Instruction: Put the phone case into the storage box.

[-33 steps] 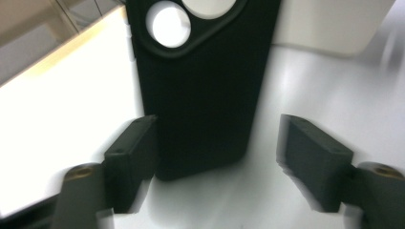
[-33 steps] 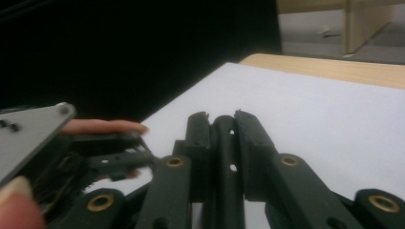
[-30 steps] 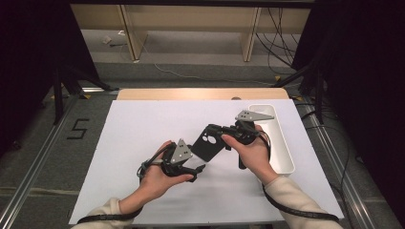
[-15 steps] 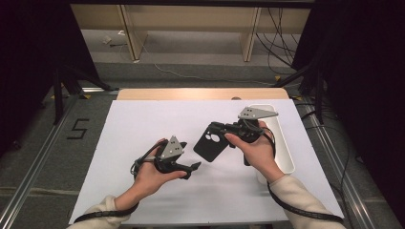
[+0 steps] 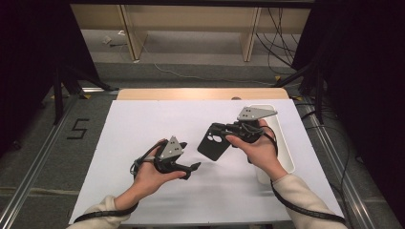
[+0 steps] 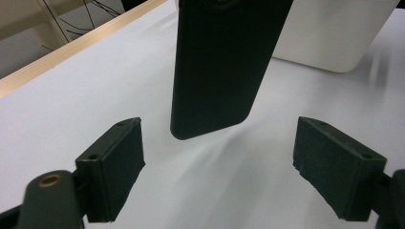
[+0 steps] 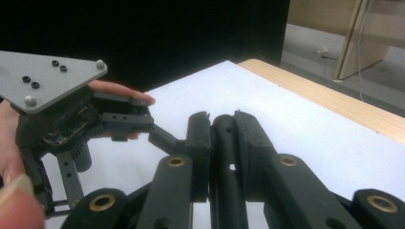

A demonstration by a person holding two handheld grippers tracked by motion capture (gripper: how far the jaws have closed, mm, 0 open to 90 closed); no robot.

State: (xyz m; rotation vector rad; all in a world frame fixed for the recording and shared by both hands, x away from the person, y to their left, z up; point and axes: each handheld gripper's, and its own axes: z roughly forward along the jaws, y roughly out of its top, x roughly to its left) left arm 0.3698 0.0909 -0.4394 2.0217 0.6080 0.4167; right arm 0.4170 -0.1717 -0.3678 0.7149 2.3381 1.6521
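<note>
A black phone case (image 5: 213,141) hangs tilted above the white mat, and my right gripper (image 5: 220,130) is shut on its upper right edge. In the right gripper view the jaws (image 7: 222,131) press together on the case's thin black edge (image 7: 224,157). My left gripper (image 5: 193,168) is lower and to the left of the case, open, with nothing in it. In the left gripper view its pads (image 6: 114,167) stand wide apart, and the case (image 6: 224,67) hangs just beyond them without touching. The left gripper's grey plate (image 7: 43,81) shows in the right gripper view.
A white mat (image 5: 143,124) covers the table. A long white tray (image 5: 285,143) lies along its right side under my right hand, also seen as a white tray (image 6: 334,33) behind the case. A wooden edge (image 5: 200,93) runs along the back.
The left gripper has drawn back a little to the left, so a small gap lies between it and the case. The right gripper still holds the case in about the same spot.
</note>
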